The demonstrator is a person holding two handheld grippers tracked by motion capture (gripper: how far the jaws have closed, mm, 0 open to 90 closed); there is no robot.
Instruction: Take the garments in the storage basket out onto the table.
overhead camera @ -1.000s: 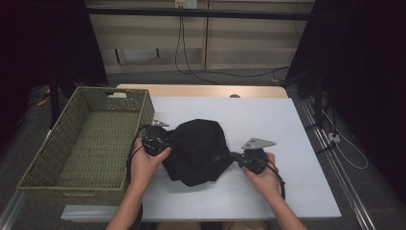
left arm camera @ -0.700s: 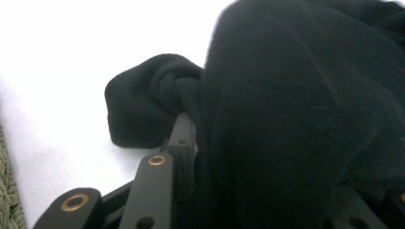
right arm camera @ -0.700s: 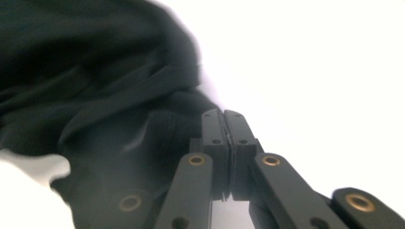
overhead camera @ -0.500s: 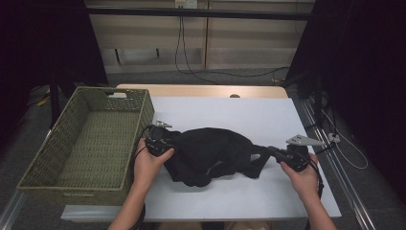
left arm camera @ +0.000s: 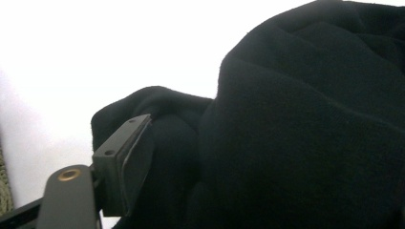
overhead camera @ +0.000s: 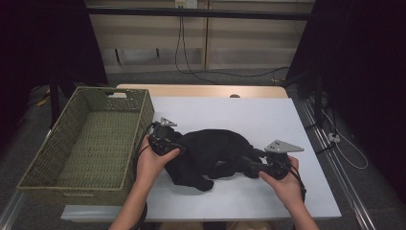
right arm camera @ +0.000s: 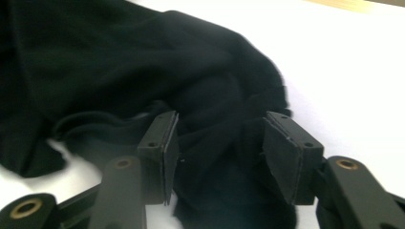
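Both tools, left tool [overhead camera: 178, 147] and right tool [overhead camera: 249, 168], are being opened; the black cloth [overhead camera: 213, 152], bunched at 9 o'clock earlier, is being let go, stretched out on the table [overhead camera: 268, 120].

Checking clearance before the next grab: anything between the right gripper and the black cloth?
Nothing visible. The right gripper sits at the black cloth with its jaws just opened and folds of the cloth lying between them. The white table around it is bare; the basket stands off to the left.

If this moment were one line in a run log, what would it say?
left gripper: jaws just opening, at cloth | right gripper: jaws just opening, cloth between, unpressed | cloth: bunched on table | basket: left of cloth
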